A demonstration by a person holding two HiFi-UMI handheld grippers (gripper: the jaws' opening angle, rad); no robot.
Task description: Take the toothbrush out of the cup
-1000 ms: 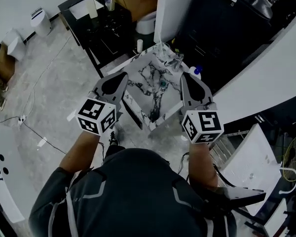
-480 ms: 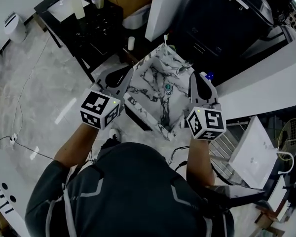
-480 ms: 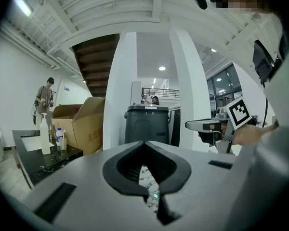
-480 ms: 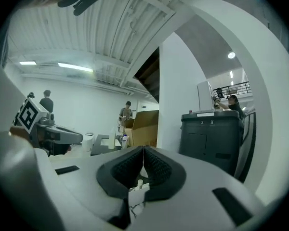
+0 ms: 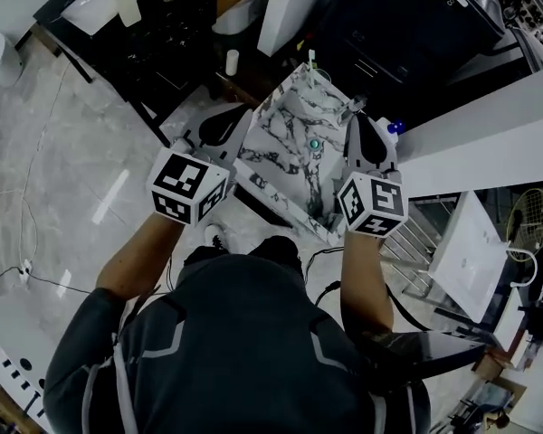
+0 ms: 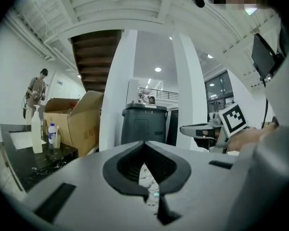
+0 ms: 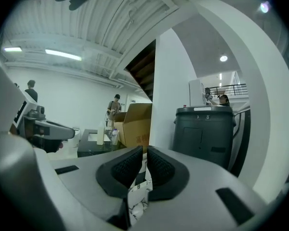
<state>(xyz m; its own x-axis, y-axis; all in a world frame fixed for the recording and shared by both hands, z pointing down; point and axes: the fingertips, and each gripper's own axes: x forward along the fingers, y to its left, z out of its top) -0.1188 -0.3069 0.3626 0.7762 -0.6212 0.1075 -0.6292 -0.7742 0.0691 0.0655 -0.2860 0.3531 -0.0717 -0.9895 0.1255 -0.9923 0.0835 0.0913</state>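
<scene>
A white toothbrush [image 5: 311, 59] stands in a small cup at the far corner of a marble-patterned basin [image 5: 270, 186], seen only in the head view. My left gripper [image 5: 239, 121] hovers over the basin's left edge, its jaws together and empty [image 6: 145, 165]. Over the basin's right edge, near the tap [image 5: 356, 107], my right gripper [image 5: 358, 125] has only a thin slit between its pads and holds nothing [image 7: 143, 167]. Both point level toward the far side, well short of the cup. Marble shows below each pair of jaws.
A green drain plug [image 5: 314, 143] sits in the basin and a blue-capped bottle [image 5: 395, 127] stands at its right. A black table with bottles [image 5: 154, 25] is at far left, a dark grey bin [image 6: 144, 125] and a cardboard box [image 7: 137, 121] ahead. People stand in the background.
Both grippers have moved forward and now flank the marble basin, which has drawn closer beneath them. Their jaws look the same as before.
</scene>
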